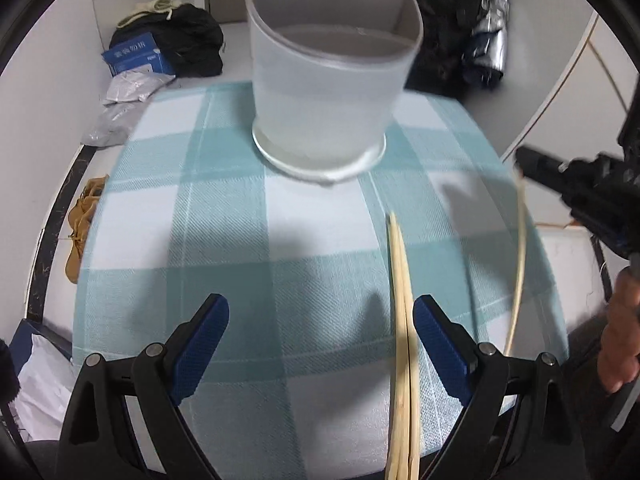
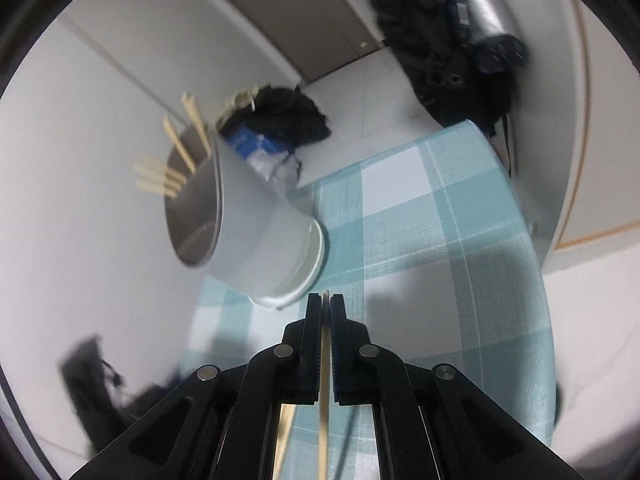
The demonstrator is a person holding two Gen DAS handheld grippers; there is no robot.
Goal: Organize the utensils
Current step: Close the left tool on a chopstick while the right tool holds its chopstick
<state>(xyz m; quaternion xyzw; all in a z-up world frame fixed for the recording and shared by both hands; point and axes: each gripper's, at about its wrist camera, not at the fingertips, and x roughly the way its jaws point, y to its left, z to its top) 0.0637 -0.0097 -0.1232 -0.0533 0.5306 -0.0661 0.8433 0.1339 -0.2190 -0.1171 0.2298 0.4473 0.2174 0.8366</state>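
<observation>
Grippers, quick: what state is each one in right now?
Left gripper: open, holding nothing; two chopsticks lie between its fingers.
Right gripper: closed on a single chopstick.

A teal and white checked tablecloth (image 1: 224, 216) is covering the table and serving as the landmark here. Beyond its far left corner, a heap of black clothing (image 1: 188, 40) is lying on the pale floor, with a blue box (image 1: 134, 56) leaning against its near side and crumpled clear plastic bags (image 1: 128, 88) lying between the box and the cloth. Off the cloth's left edge, a tan shoe (image 1: 82, 220) is sitting on the floor. Past the far right corner, a dark bag (image 1: 440, 20) is standing beside a folded silver umbrella (image 1: 494, 32).
</observation>
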